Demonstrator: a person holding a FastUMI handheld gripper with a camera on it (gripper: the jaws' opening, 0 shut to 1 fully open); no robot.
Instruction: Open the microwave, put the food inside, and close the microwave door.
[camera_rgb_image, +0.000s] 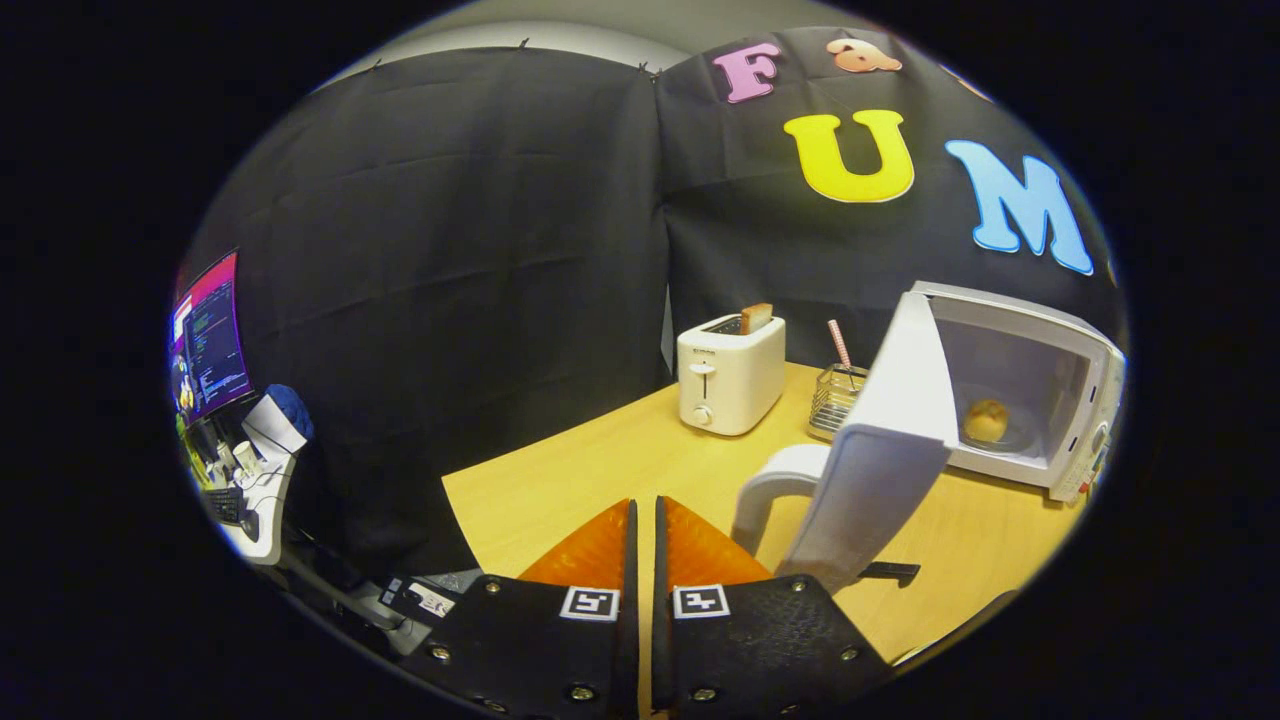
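My gripper (643, 520) is clenched on nothing, fingers nearly touching, just beside the open microwave (1040, 385) door (885, 440). The food (985, 420) sits inside (on the turntable). Pushing the door off-centre could make me slip or shove the microwave along the table (600, 470).

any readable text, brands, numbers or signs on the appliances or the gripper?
None can be read.
toaster: small mark on its front, too small.
microwave: control panel markings blurred; door open, food inside.
gripper: fingers closed together, holding nothing; two square black-and-white coded tags, no words.
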